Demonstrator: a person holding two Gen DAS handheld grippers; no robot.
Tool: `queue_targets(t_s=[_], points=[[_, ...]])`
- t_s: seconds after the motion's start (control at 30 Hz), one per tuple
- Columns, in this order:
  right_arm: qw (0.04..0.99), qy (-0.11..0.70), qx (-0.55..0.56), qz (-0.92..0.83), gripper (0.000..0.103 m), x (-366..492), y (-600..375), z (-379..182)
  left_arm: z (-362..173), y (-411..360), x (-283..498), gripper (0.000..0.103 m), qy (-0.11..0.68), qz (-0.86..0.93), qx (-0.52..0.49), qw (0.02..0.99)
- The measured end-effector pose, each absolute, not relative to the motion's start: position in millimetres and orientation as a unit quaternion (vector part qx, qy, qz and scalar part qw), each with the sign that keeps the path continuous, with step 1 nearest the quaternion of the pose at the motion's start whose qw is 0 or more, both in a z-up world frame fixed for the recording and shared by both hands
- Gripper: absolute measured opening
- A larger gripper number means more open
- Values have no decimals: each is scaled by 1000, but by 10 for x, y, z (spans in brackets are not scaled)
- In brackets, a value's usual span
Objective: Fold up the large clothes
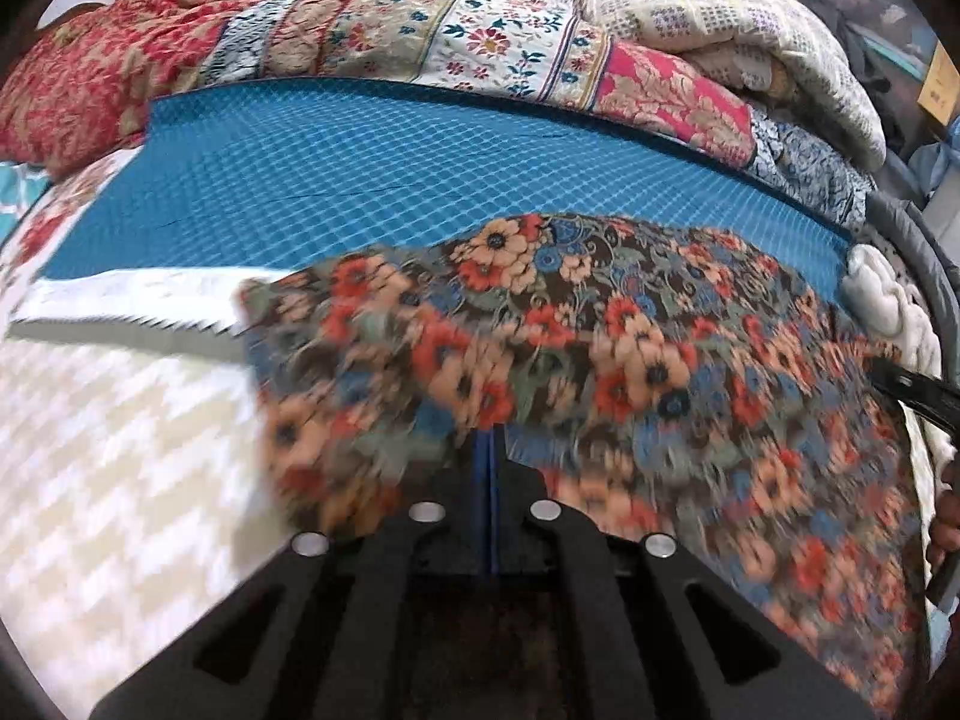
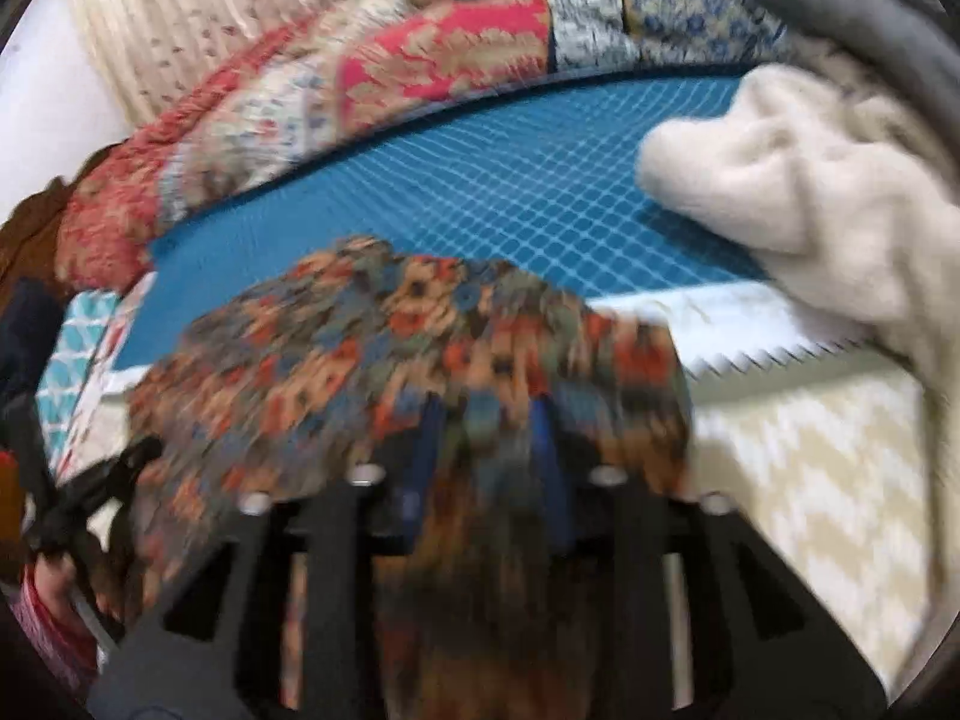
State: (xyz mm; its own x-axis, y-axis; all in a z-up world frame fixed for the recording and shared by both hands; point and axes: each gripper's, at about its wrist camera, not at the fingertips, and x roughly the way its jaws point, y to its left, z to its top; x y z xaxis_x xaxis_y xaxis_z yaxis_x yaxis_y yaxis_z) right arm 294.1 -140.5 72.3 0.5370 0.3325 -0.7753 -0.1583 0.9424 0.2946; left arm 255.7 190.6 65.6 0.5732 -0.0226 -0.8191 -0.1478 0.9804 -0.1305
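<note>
A large floral garment (image 1: 600, 360), dark with orange, red and blue flowers, is held up over the bed; it also shows in the right wrist view (image 2: 420, 336). My left gripper (image 1: 491, 450) is shut on its edge, blue pads pressed together under the cloth. My right gripper (image 2: 489, 420) has cloth bunched between its blue pads, jaws a little apart around the fold. The right gripper's black body (image 1: 918, 390) shows at the right edge of the left wrist view, and the left gripper (image 2: 90, 498) at the left edge of the right wrist view. Both views are motion-blurred.
A blue checked sheet (image 1: 360, 180) covers the bed, with a cream chevron blanket (image 1: 120, 450) in front. Patchwork quilts (image 1: 420, 30) are piled behind. A white fluffy cloth (image 2: 780, 192) and grey fabric (image 2: 870, 18) lie at the right.
</note>
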Motion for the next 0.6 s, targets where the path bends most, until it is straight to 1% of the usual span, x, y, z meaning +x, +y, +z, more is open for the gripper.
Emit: queue_targets(t_s=[0.1,0.17,0.23,0.33,0.4,0.47,0.53,0.6], points=[[868,457,80,177,42,2241,-1609,892,856,2034,1995,16,449,23,-102,888],[859,468,72,195,42,1753,-1730,901,872,2148,1493,16,461,8,-106,881],[846,491,51,200,42,1260,-1804,818,758,2235,983,15,496,3,-112,861],[836,523,-14,167,42,409,-1900,601,519,2253,310,14,536,-12,-132,834],[849,505,-8,154,42,-1,-2004,609,507,2228,-225,14,505,-19,-132,853],[851,503,21,151,42,-275,-2121,649,511,2254,-605,14,506,-17,-152,849],[847,507,41,154,42,-449,-2209,678,541,2344,-883,14,506,-13,-189,841],[843,512,46,157,42,-596,-2285,720,586,2403,-1046,14,508,-10,-200,838]])
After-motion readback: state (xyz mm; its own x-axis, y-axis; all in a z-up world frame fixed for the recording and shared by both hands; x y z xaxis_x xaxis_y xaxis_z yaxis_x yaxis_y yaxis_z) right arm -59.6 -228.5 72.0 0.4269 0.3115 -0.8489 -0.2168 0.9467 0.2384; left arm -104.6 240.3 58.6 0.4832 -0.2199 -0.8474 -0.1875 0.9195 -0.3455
